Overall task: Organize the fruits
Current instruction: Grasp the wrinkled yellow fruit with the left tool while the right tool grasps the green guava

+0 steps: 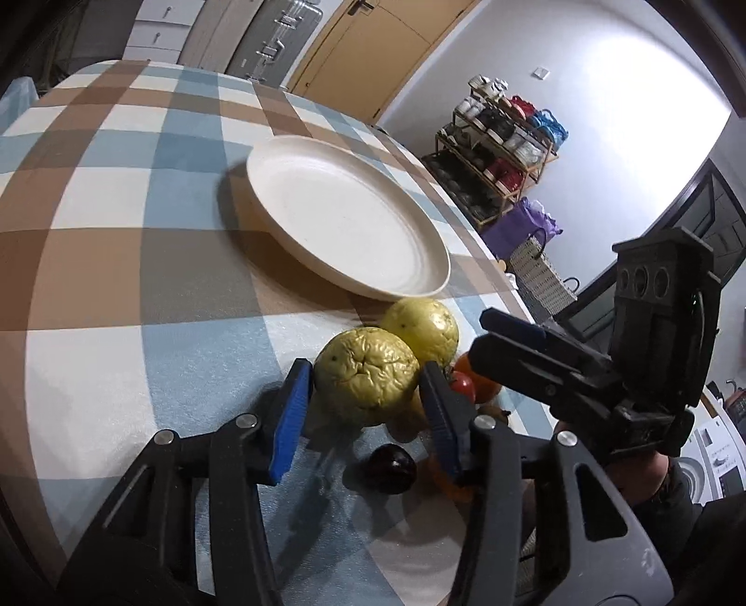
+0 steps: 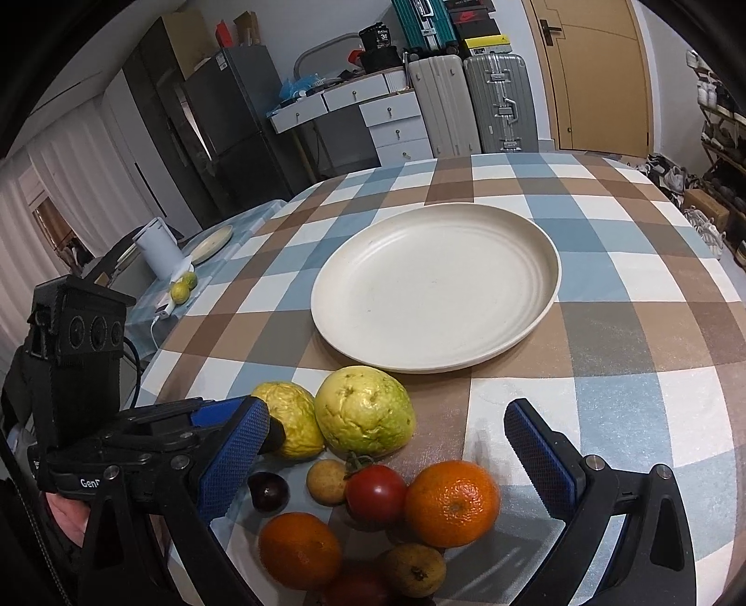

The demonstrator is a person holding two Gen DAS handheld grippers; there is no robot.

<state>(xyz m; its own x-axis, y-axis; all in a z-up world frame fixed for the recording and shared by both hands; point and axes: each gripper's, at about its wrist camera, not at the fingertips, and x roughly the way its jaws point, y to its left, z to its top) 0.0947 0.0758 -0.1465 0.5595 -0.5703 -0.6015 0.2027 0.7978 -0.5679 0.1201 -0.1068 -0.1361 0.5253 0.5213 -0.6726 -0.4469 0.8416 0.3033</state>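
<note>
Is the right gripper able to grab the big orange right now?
Probably yes. The right gripper stands wide open, and the big orange lies between its fingers with nothing on top. The tomato touches its side, so it may get nudged.

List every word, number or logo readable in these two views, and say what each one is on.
"GenR", cut off by a finger of the right gripper: on the black body of the left gripper.
"36", approximately: on a black box on top of the drawer unit.
A red swoosh-like logo on a black box above the suitcases: no lettering readable.
Printed boxes at the left wrist view's right edge: too blurred.
</note>
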